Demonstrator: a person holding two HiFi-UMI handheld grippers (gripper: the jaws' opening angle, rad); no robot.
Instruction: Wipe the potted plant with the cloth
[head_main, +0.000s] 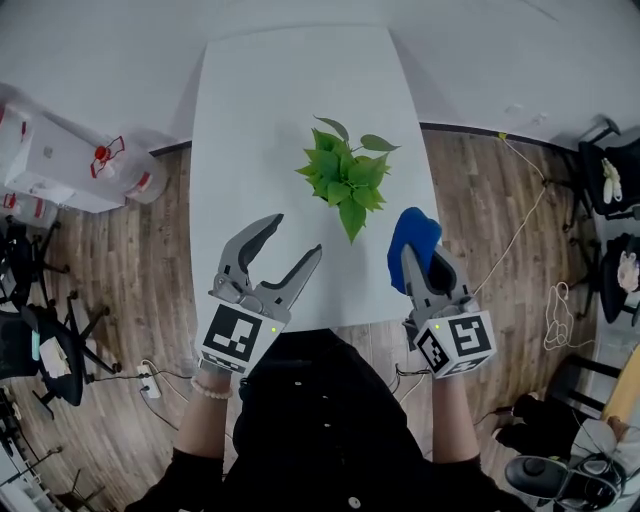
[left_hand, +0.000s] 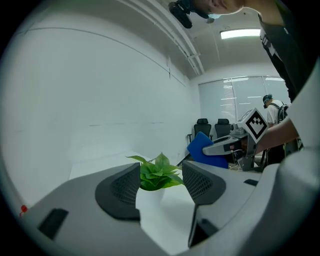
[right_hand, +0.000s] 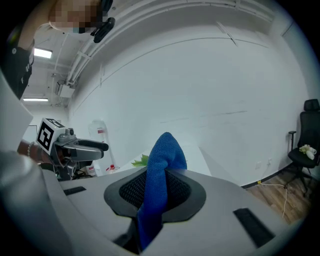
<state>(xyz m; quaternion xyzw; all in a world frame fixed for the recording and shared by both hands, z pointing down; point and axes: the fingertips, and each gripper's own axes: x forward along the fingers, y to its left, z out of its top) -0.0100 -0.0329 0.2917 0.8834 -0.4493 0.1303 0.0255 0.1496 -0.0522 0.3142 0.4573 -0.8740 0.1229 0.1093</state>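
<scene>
Plant (head_main: 345, 180) stands mid-table (head_main: 250, 120), ahead of both grippers: right gripper (head_main: 420, 262) clamps the blue cloth (head_main: 413, 240) ready to wipe, left gripper (head_main: 297, 237) gapes empty, probably to steady it.

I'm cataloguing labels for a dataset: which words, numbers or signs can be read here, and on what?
No words or numbers are readable.
On the left hand-held gripper and right hand-held gripper: black-and-white square codes, no letters.
Jug: red label, too small to read.
Boxes: red marks, too small to read.
</scene>
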